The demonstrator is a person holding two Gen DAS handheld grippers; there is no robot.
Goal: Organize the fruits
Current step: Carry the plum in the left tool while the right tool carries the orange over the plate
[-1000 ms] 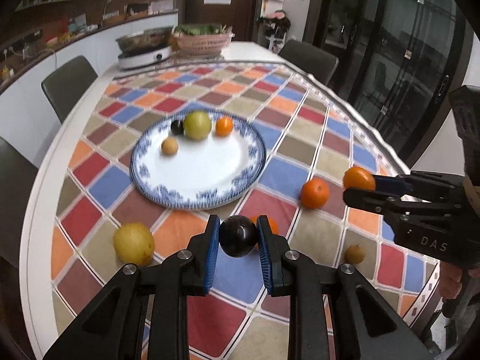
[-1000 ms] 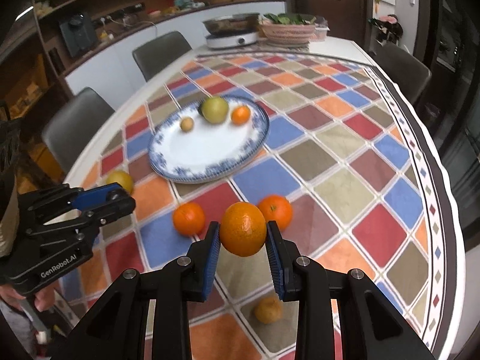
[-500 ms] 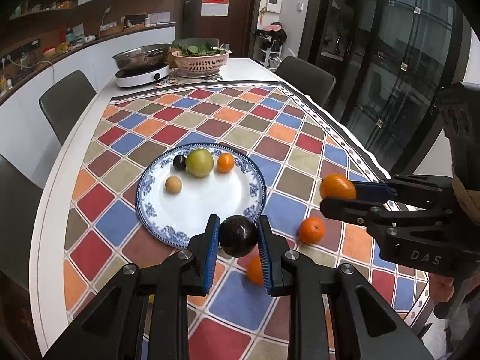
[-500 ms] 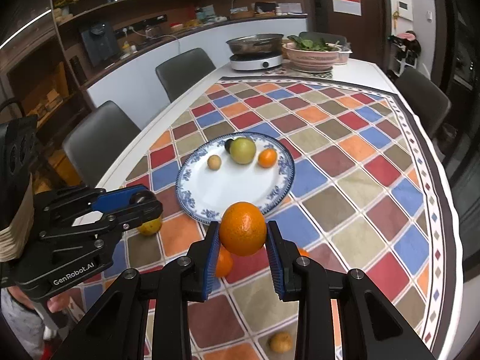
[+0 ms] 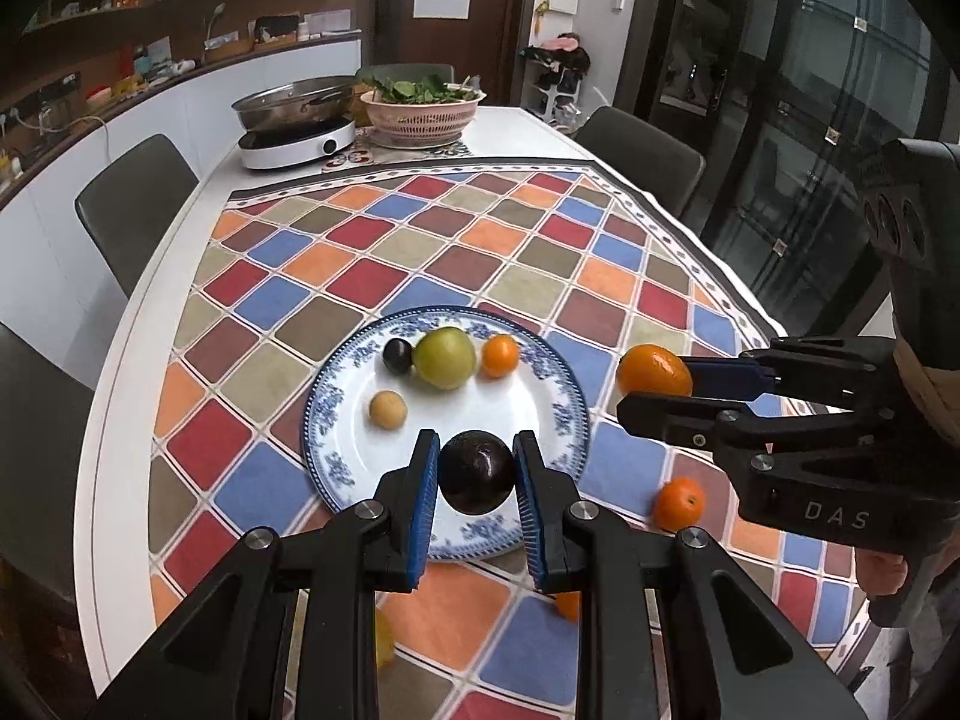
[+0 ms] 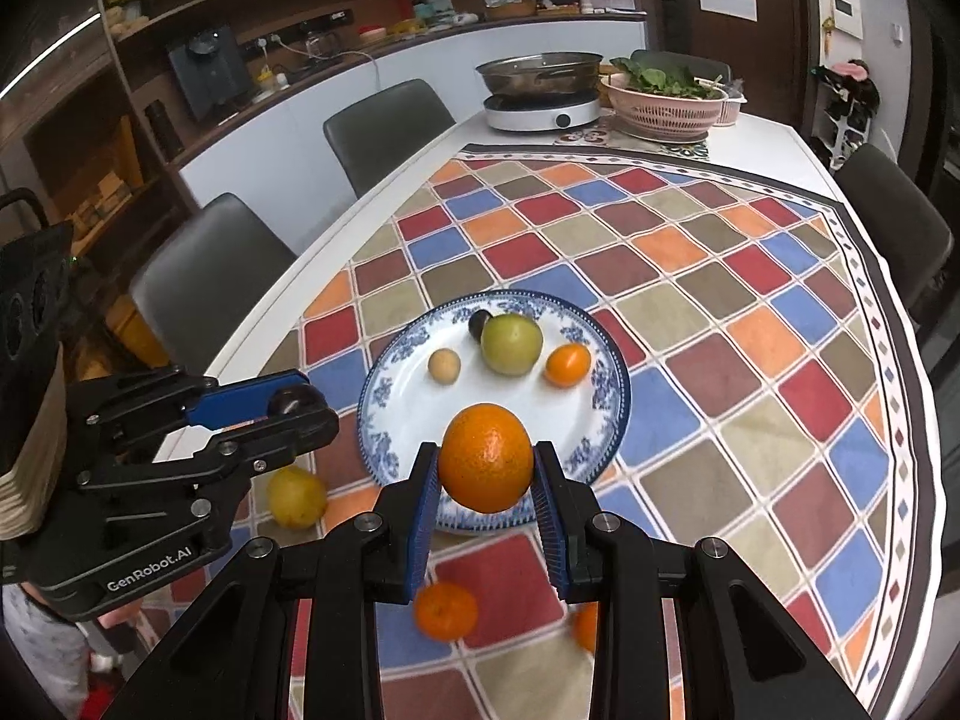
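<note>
Checkered tablecloth (image 5: 384, 276) lies bare beyond the plate's (image 5: 561, 414) far rim.

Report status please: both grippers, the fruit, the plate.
Left gripper shut on dark fruit. Right gripper shut on orange. Plate holds four fruits, near side free.

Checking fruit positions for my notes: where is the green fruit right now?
The green fruit lies at the far side of the blue-rimmed plate, between a small dark fruit on its left and a small orange on its right.
</note>
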